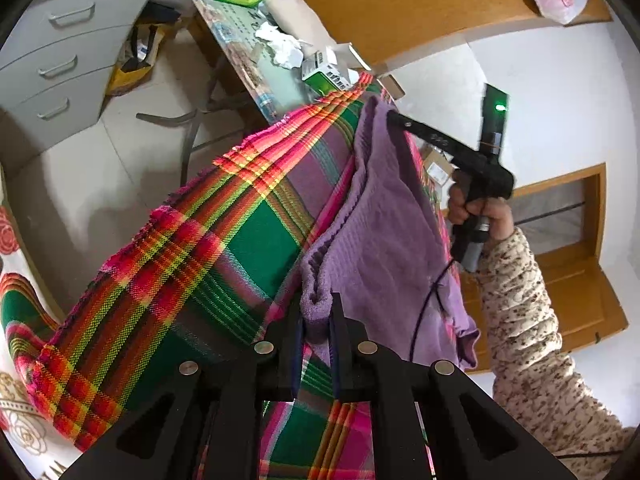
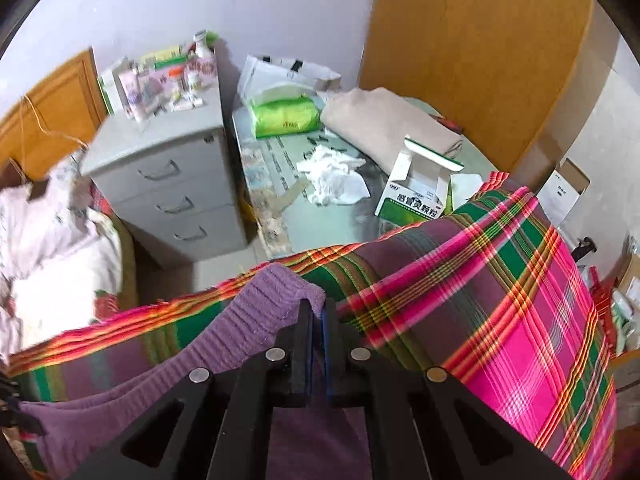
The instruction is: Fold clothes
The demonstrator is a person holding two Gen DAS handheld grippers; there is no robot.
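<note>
Left gripper (image 1: 316, 320) fingers clamped on near corner of purple knit garment (image 1: 384, 216), right gripper (image 2: 316, 312) pinching far corner, holding it stretched above plaid cloth (image 2: 500, 280) so it hangs flat for folding.

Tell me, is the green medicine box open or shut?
Open. The green medicine box stands on the table with its top flap lifted, showing the inside.
</note>
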